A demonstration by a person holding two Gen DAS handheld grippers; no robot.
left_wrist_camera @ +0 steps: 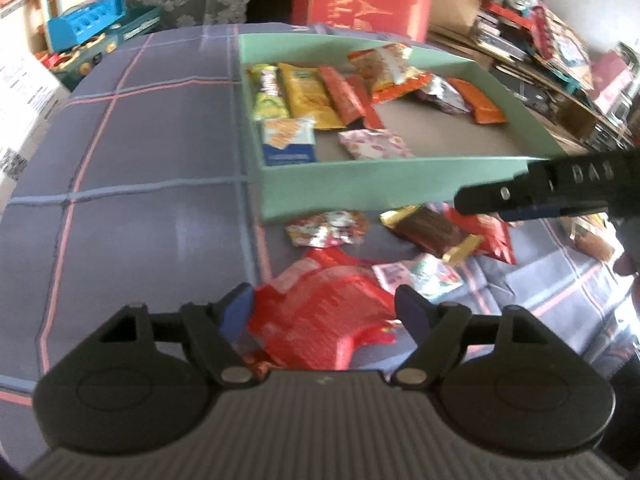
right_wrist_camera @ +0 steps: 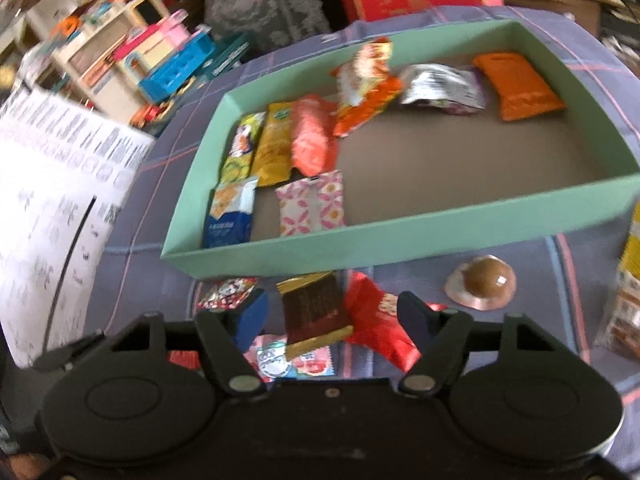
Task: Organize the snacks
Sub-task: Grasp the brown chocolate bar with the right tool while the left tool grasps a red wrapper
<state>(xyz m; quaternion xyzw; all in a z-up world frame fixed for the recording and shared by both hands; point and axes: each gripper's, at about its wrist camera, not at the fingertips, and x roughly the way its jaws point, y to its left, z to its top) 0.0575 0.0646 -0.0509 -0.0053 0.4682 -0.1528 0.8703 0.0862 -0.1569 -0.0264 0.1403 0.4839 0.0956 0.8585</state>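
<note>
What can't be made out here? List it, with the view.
- Left wrist: whether the left tool grips the red packet; blur, and the tool body covers its near end.
- Right wrist: yellow packet, cut off by the right edge.
- Both views: wrapper print in the green box, blurred.

Two wrist views, both tilted down over the table

The left wrist camera sits low, close over a red packet (left_wrist_camera: 320, 312), facing the green box (left_wrist_camera: 360, 188); the right wrist camera looks likewise from further right — both share the box and the brown bar (right_wrist_camera: 316, 308) before it.
</note>
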